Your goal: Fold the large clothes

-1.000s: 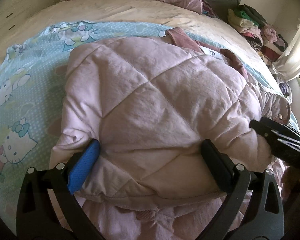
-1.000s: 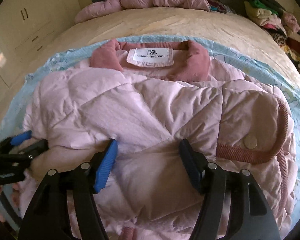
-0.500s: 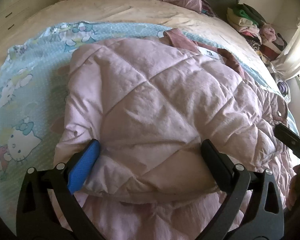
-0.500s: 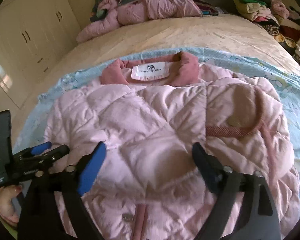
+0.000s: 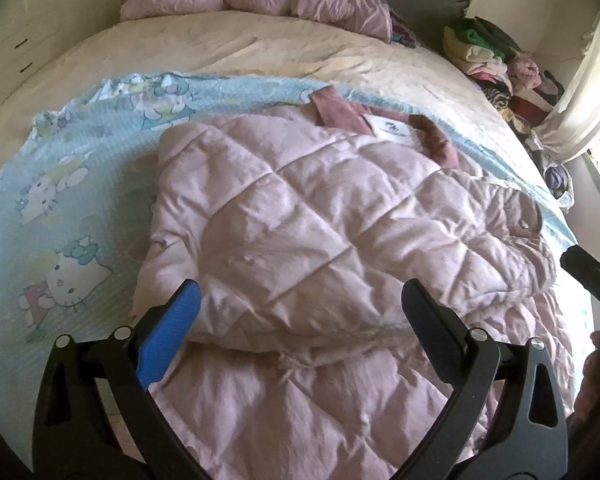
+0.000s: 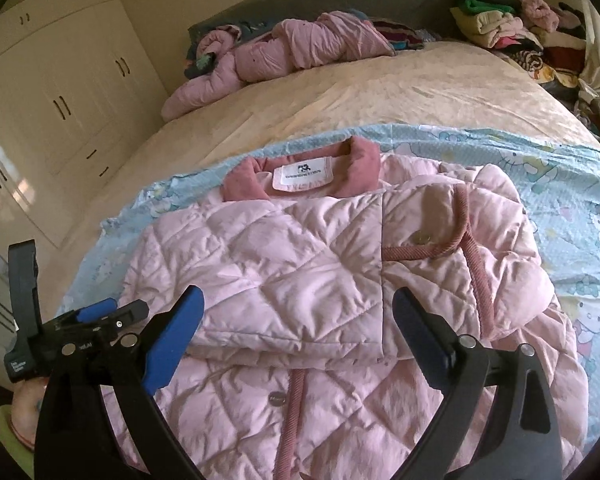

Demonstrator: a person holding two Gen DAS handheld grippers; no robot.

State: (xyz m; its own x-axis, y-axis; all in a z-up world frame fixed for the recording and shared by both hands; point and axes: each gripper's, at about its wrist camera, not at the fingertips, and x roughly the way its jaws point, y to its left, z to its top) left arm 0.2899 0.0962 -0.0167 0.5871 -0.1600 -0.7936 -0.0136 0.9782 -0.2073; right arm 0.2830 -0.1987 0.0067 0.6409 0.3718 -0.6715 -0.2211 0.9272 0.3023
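Note:
A pink quilted jacket (image 5: 320,220) lies on a light blue cartoon-print sheet (image 5: 60,220) on the bed, with both sleeves folded across its front. Its dark pink collar and white label (image 6: 302,170) point toward the headboard. My left gripper (image 5: 300,306) hovers open over the near edge of the folded left sleeve, gripping nothing. My right gripper (image 6: 298,300) hangs open above the jacket (image 6: 300,260), near the folded sleeves' lower edge, with nothing pinched. The left gripper (image 6: 116,309) shows at the left edge of the right wrist view.
Beige bedding (image 5: 260,52) covers the far half of the bed. A crumpled pink garment (image 6: 292,48) lies by the grey headboard. Stacked clothes (image 6: 512,20) pile up at the far right beside a curtain (image 5: 580,100). Cream wardrobes (image 6: 60,92) stand to the left.
Both grippers have drawn back and up from the jacket, so more of it shows. The right gripper's jaws have spread wider. The folded sleeves stay flat.

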